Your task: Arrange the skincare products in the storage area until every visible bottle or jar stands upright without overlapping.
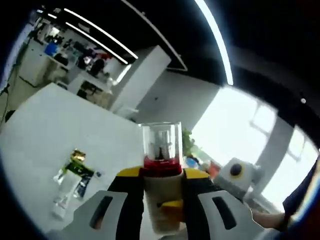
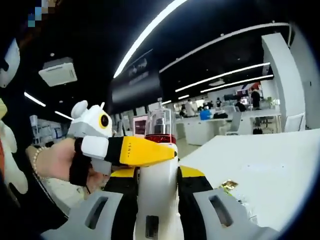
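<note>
A cream bottle [image 1: 161, 200] with a red collar and a clear cap [image 1: 161, 142] stands upright between the jaws of my left gripper [image 1: 161, 176], held above the white table [image 1: 45, 125]. The right gripper view shows the same bottle [image 2: 157, 200] between the jaws of my right gripper [image 2: 157, 174]. There the left gripper [image 2: 159, 150] comes in from the left, and one of its yellow jaws lies across the bottle just under the collar. A small clear bottle [image 1: 72, 172] with a gold cap and a green label rests on the table at lower left, apparently tilted.
A person's hand [image 2: 55, 161] holds the left gripper. The table's bare white top [image 2: 265, 165] spreads to the right, with the gold-capped bottle [image 2: 230, 186] near its front. Desks, chairs and people fill the office far behind. Bright windows stand beyond the table in the left gripper view.
</note>
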Tool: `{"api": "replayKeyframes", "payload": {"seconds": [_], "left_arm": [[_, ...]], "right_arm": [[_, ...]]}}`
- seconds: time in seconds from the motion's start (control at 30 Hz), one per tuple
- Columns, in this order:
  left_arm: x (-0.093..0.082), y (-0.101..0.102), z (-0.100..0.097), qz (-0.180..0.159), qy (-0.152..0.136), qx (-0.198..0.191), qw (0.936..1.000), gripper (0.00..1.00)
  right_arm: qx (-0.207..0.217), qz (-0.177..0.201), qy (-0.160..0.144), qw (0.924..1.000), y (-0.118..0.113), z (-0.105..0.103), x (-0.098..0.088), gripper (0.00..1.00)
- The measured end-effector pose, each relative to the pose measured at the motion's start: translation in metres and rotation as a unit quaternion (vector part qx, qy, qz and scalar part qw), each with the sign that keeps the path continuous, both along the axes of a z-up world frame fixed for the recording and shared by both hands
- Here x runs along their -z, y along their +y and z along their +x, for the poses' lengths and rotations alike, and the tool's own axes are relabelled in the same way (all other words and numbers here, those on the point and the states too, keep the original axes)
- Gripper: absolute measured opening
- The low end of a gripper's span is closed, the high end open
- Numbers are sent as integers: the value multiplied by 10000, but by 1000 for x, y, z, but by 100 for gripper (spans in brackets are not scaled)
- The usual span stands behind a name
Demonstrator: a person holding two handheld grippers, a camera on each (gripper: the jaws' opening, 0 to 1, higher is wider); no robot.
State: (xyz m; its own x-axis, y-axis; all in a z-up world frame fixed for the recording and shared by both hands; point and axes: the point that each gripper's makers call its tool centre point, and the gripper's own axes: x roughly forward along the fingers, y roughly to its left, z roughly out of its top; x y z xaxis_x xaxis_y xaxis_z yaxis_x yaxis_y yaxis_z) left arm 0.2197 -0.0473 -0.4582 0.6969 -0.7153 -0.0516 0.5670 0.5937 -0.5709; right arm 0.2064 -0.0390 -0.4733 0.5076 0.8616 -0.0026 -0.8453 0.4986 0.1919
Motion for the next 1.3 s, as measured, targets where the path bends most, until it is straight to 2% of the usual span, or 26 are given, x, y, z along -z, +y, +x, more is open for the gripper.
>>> {"api": "replayKeyframes", "payload": {"seconds": [0.1,0.13,0.23,0.3,0.37,0.4,0.47,0.5,0.53,0.6,0.7,0.77,0.8,0.87,0.9,1.07,1.1,1.17,1.23,1.3], "left_arm": [[-20,-12,-5,-12,-357,501,9981,23],[-24,-17,-7,48,-520,731,9960,23],[-39,-31,-15,31,-848,1285,9881,23],[-44,-41,-19,-68,-867,1513,9847,23],[-46,-48,-22,-56,-971,1665,9812,23],[-49,-53,-25,-78,-1091,1825,9771,23],[-56,-60,-27,-284,-1112,1988,9733,23],[-59,-63,-28,-378,-1139,2069,9710,23],[-61,-66,-30,-429,-1184,2163,9682,23],[-67,-72,-36,-504,-1306,2396,9607,23],[-74,-79,-43,-819,-1312,2726,9496,23],[-78,-81,-45,-1027,-1310,2825,9447,23],[-78,-79,-43,-1061,-1318,2801,9449,23],[-81,-75,-39,-1226,-1296,2743,9450,23],[-80,-74,-39,-1212,-1305,2751,9448,23],[-81,-79,-43,-1183,-1261,2810,9440,23],[-82,-80,-44,-1165,-1292,2820,9435,24],[-82,-83,-45,-1024,-1482,2825,9422,24],[-82,-83,-44,-981,-1487,2751,9448,24],[-81,-84,-39,-950,-1426,2595,9504,24]], "right_arm": [[-286,395,253,9985,-6,-3,-13,31],[-514,536,356,9966,-9,-6,-18,32],[-1166,933,712,9862,-18,-13,-28,32],[-1520,937,884,9800,-22,-17,-31,32],[-1846,833,813,9759,-24,-23,-34,32],[-1970,824,746,9741,-25,-26,-37,32],[-2176,959,834,9677,-27,-29,-42,32],[-2404,1124,1052,9584,-30,-34,-46,32],[-2469,1147,1066,9563,-31,-36,-47,32],[-2735,1216,1263,9458,-36,-43,-50,32],[-2911,1324,1209,9397,-38,-51,-55,33],[-3019,1342,1226,9358,-37,-57,-59,32],[-2951,1301,1126,9398,-36,-58,-62,31],[-2468,1229,957,9565,-37,-48,-64,30],[-2372,1181,845,9606,-38,-48,-65,29],[-2040,969,791,9709,-45,-50,-66,29],[-1905,836,697,9756,-47,-48,-66,28],[-1796,608,564,9802,-49,-47,-64,28],[-1566,403,451,9858,-53,-42,-65,28],[-1321,160,336,9905,-58,-37,-63,28]]}}
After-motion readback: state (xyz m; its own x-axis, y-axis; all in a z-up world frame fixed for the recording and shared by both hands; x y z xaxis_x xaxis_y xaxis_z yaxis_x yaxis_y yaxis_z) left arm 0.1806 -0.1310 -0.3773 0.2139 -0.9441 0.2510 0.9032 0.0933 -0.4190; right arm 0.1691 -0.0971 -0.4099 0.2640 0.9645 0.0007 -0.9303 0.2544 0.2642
